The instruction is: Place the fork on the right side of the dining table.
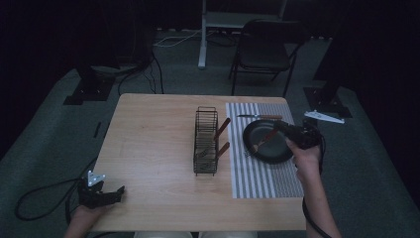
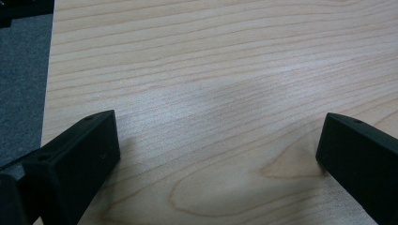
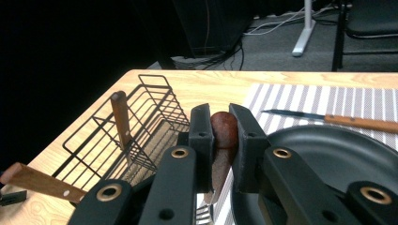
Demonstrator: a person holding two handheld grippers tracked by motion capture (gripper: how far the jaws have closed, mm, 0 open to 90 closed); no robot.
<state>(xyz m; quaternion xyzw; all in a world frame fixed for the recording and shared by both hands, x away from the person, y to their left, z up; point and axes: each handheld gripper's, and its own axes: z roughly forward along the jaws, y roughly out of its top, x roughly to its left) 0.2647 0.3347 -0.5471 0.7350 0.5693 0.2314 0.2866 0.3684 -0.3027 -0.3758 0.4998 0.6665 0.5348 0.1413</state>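
Clearly, the right gripper has its jaws pinching the reddish-brown wooden handle of a fork, whose metal end hangs below them at the rim of the round black plate. Beside the jaws stands the black wire rack with two wooden-handled utensils in it, and beyond them a wooden-handled knife lies on the striped placemat. The left gripper rests with jaws spread over the bare wooden surface.
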